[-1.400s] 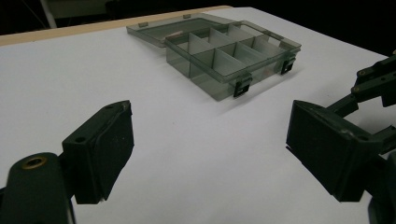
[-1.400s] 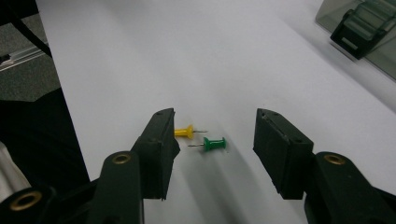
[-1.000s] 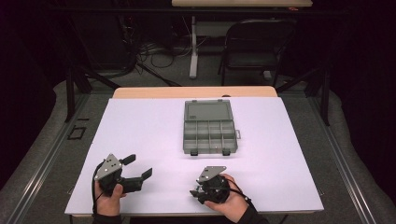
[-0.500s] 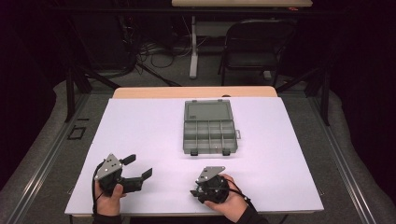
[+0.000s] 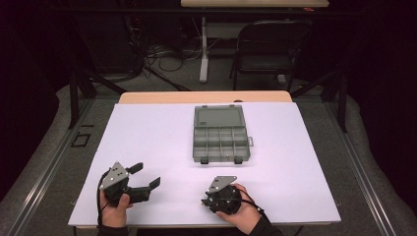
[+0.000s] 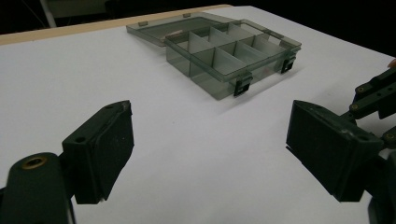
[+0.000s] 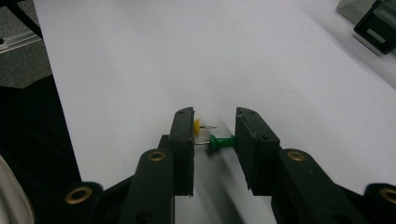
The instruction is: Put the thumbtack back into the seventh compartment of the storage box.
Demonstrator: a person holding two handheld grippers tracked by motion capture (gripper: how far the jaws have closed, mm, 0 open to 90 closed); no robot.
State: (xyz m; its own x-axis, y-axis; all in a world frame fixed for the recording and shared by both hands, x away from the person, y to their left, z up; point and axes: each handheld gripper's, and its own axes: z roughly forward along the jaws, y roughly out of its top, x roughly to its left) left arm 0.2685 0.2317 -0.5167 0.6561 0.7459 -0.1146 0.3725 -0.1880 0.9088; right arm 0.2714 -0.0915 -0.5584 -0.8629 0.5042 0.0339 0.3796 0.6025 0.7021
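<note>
Two pushpins (image 7: 215,140) lie between the closing right claw's (image 7: 214,140) jaws.

High view: overhead, facing forward over the white table (image 5: 162,137). Left gripper view: low, facing the organiser box (image 6: 229,51), shared with high view. Right gripper view: close above the tabletop.

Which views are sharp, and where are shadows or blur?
High view: bright white table, dark room behind. Left gripper view: organizer box fairly sharp, near pads soft. Right gripper view: green pushpin and yellow pushpin slightly blurred, faint shadows beneath.
</note>
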